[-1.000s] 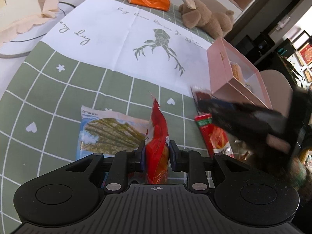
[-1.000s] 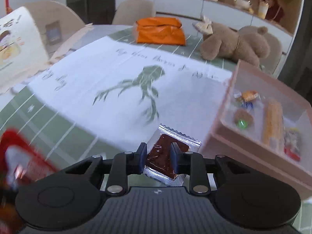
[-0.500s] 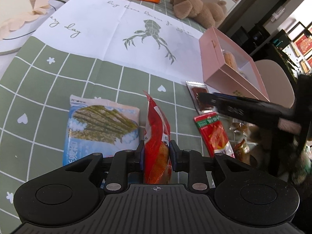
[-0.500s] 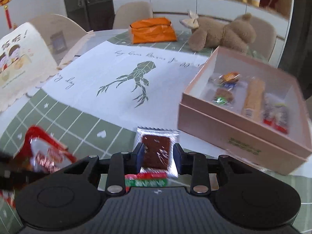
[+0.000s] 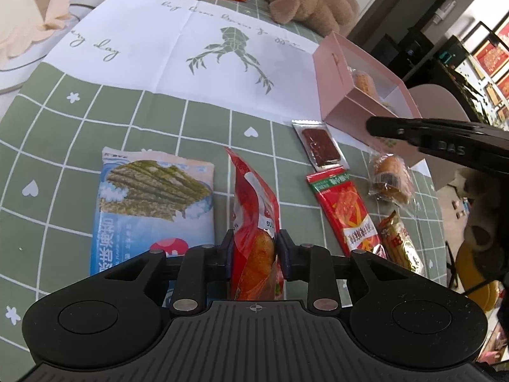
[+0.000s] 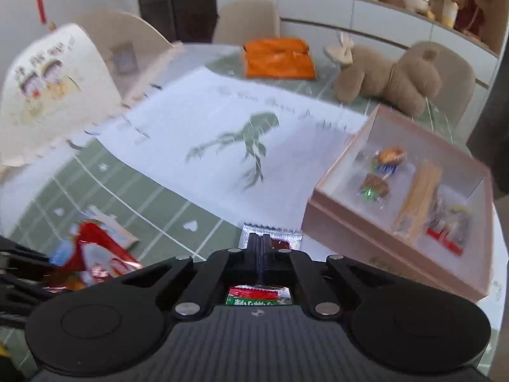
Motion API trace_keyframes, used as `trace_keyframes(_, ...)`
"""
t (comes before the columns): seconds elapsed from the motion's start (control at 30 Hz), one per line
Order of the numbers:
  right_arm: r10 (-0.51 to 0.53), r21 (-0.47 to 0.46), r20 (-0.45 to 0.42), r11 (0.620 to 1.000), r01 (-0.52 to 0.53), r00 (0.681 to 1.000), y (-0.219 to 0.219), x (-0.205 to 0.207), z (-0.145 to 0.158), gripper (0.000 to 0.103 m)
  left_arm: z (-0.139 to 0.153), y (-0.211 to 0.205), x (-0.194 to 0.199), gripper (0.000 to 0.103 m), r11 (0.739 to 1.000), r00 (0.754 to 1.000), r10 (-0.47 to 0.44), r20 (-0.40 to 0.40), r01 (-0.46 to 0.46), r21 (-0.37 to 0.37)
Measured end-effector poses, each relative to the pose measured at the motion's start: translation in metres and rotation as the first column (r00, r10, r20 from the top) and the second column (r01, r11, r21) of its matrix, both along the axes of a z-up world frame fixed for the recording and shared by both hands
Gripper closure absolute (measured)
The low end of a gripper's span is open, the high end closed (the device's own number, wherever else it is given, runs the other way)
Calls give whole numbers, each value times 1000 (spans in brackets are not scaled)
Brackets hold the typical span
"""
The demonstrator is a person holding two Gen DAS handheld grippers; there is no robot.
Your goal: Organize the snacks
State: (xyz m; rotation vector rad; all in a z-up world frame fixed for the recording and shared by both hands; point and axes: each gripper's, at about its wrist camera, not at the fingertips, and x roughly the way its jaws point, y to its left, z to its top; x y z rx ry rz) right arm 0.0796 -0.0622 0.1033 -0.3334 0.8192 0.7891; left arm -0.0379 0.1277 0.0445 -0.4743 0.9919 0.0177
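My left gripper [image 5: 254,254] has a red snack bag [image 5: 254,210] upright between its pads; the jaws are opening but still touch the bag. A blue seaweed pack [image 5: 152,203] lies flat to its left. On the cloth to the right lie a silver packet with a dark red slab [image 5: 319,145], a red and green stick packet [image 5: 343,210], a wrapped bun [image 5: 389,175] and a yellow-red packet [image 5: 400,242]. My right gripper [image 6: 260,242] is shut on nothing, above the silver packet [image 6: 270,232], beside the open pink box [image 6: 350,232] holding several snacks.
A brown plush toy [image 6: 388,76] and an orange bag [image 6: 276,59] lie at the far side of the table. A white sheet with a green drawing [image 5: 206,41] covers the middle. A picture card [image 6: 54,86] stands at the left. Chairs ring the table.
The right gripper let go of the silver packet, which now lies on the cloth, then rose and shut. The left gripper kept the red bag, its jaws slightly wider.
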Motion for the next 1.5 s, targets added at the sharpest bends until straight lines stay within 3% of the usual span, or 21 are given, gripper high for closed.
trace_keyframes(0.13, 1, -82, 104, 997, 8, 995, -9, -10, -2, 97, 1, -3, -5, 73, 1000, 1000, 5, 10, -5, 19)
trace_keyframes(0.17, -4, -94, 105, 995, 14, 994, -10, -11, -5, 96, 1, -2, -7, 73, 1000, 1000, 12, 11, -12, 17)
trace_keyframes(0.33, -63, -38, -2, 997, 63, 998, -12, -6, -25, 66, 0, 6, -13, 73, 999, 998, 54, 15, -55, 4)
trace_keyframes(0.5, -111, 10, -51, 994, 112, 992, 10, 8, -42, 63, 0, 8, -14, 73, 998, 998, 60, 17, -60, 4)
trace_keyframes(0.6, -109, -52, -15, 993, 109, 994, 30, 11, -58, 59, 0, 8, -15, 73, 998, 998, 62, 17, -62, 0)
trace_keyframes(0.67, -116, -83, 30, 990, 118, 993, 38, 11, -67, 51, -1, 9, -15, 73, 998, 998, 66, 17, -66, -7)
trace_keyframes(0.83, -115, -62, -31, 992, 113, 993, 27, 21, -64, 50, -3, 11, -14, 72, 997, 997, 74, 14, -74, -23)
trace_keyframes(1.0, -161, 46, -128, 985, 168, 979, 5, 27, -58, 50, -5, 10, -13, 72, 997, 997, 74, 9, -73, -25)
trace_keyframes(1.07, -178, 53, -111, 981, 184, 978, 3, 25, -57, 53, -5, 10, -13, 72, 997, 997, 72, 8, -72, -25)
trace_keyframes(1.13, -182, 33, -91, 982, 185, 979, 8, 24, -59, 66, -5, 10, -13, 72, 997, 997, 71, 7, -71, -24)
trace_keyframes(1.4, -134, -51, -34, 990, 132, 990, 24, 20, -62, 66, -6, 10, -13, 72, 997, 997, 75, 9, -74, -33)
trace_keyframes(1.5, -93, -41, -18, 995, 92, 996, 22, 12, -51, 66, -6, 10, -14, 72, 996, 997, 77, 11, -77, -38)
